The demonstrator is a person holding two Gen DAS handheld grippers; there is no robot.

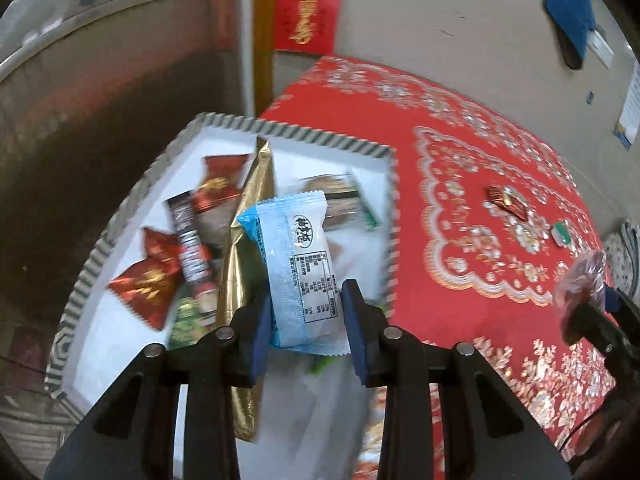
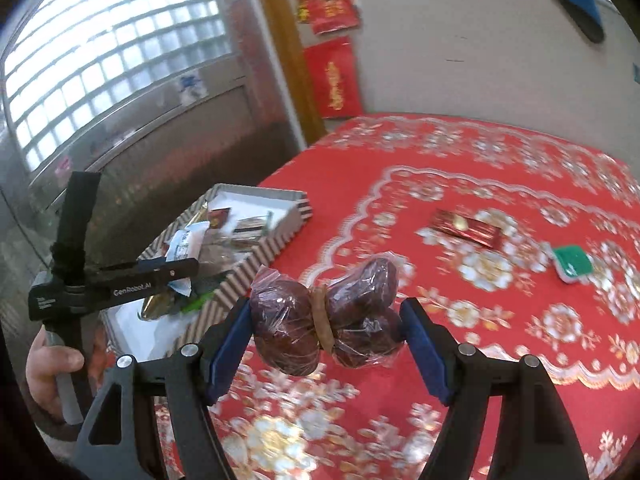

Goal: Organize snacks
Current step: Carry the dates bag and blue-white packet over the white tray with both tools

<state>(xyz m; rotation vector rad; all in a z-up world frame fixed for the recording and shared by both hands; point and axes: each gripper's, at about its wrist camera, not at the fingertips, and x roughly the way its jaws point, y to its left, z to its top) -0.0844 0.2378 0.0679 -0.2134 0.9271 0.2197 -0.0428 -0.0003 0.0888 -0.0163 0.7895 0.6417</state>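
Observation:
My left gripper (image 1: 307, 306) is shut on a blue-and-white snack packet (image 1: 298, 256) and holds it above a box with a striped rim (image 1: 320, 138). Several snacks lie in the box, among them red packets (image 1: 146, 284) and a gold pouch (image 1: 248, 240). My right gripper (image 2: 326, 316) is shut on a dark brown snack bundle (image 2: 286, 324), wrapped in clear film and tied at the middle with a band. It hangs over the red tablecloth (image 2: 480, 152), right of the box (image 2: 256, 260). The right wrist view shows the left gripper (image 2: 188, 268) from the side with its packet (image 2: 186, 242).
A red foil packet (image 2: 466, 228) and a small green packet (image 2: 572, 262) lie on the tablecloth, further right. A hand (image 2: 48, 368) grips the left gripper's handle. Behind the table are a wall with red paper decorations (image 2: 334, 80), a wooden post and a metal door.

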